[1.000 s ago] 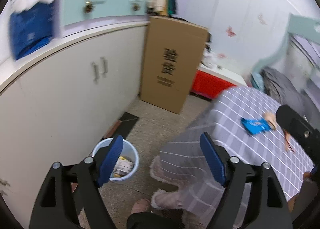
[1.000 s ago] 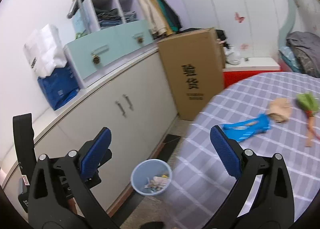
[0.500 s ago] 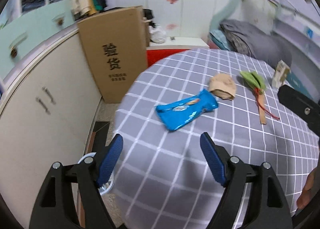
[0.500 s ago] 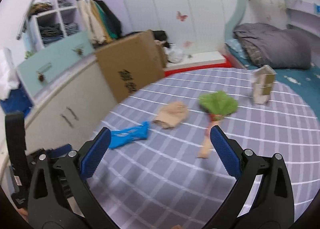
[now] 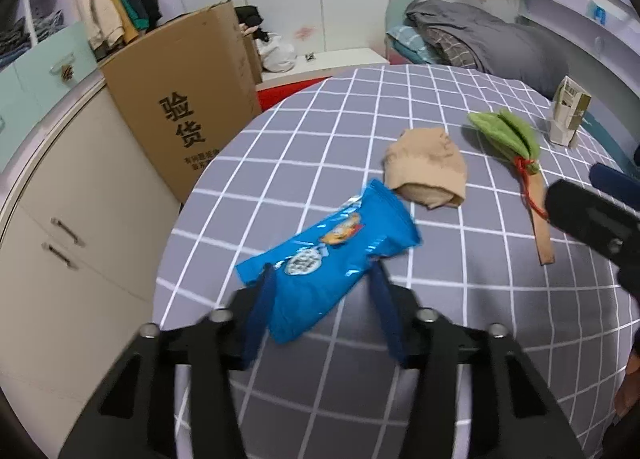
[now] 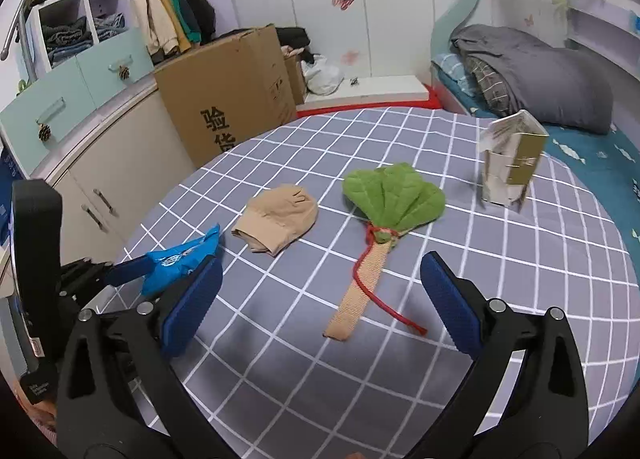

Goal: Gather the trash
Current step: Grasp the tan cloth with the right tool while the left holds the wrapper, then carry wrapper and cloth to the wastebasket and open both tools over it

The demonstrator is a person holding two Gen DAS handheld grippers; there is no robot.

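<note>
Left tongs point(image 5: 320, 299) closing on the blue wrapper point(image 5: 328, 255)

The wrapper lies between the narrowing jaws at the desk's point(image 5: 440, 299) nine-o'clock edge; whether the pads bite yet, I cannot tell. Next: a firm pinch, then lift. Right tongs point(image 6: 324, 299) hang spread and empty. Only the right view shows the leaf point(image 6: 394, 197) and carton point(image 6: 512, 163) at one o'clock whole.

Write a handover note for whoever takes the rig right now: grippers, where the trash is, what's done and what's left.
Left gripper: jaws closing around the blue snack wrapper at the table's near-left edge; a firm grip is not yet clear.
Right gripper: open, empty, over the checked tablecloth.
Still on the table: tan cloth, green leaf fan, small carton.
Done: nothing visibly binned. Left: lift the wrapper, then clear whatever else is trash.
</note>
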